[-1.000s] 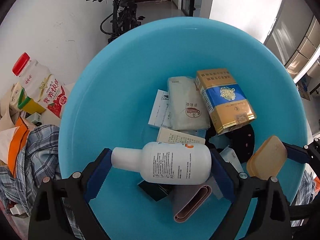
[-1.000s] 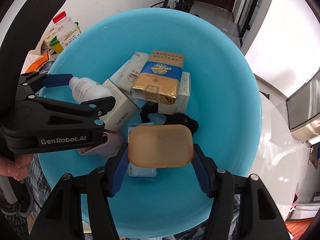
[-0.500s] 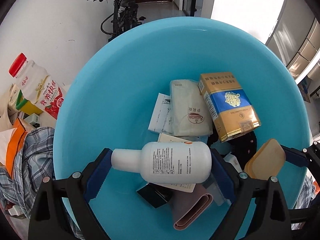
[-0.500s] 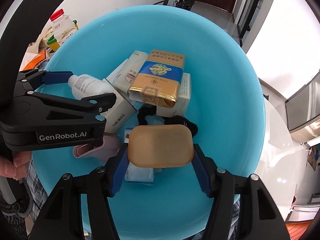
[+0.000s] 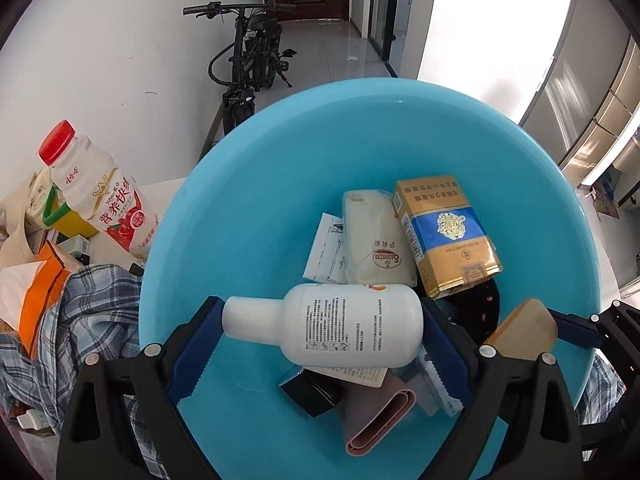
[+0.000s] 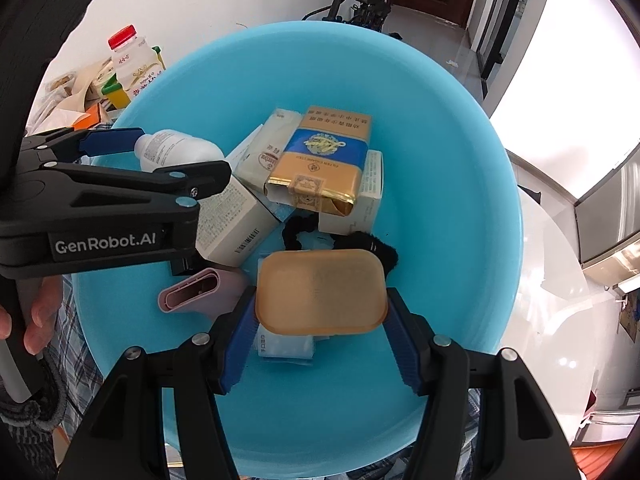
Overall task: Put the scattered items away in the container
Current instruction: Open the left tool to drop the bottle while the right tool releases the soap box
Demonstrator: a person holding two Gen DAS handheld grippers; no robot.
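White plastic bottle [image 5: 336,326] pinched sideways between left fingers [image 5: 200,344], raised higher than a second ago over round blue plastic basin [image 5: 248,184]. Tan rounded soap-like block [image 6: 322,292] clamped between right fingers [image 6: 240,328], unreleased. White worktop [image 6: 560,280] beyond; parked bicycle [image 5: 250,60], hallway ahead.

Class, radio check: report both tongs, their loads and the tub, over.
Left tongs shut on white plastic bottle. Right tongs shut on tan rounded-rectangle box. Both over round blue plastic tub, above the items inside.
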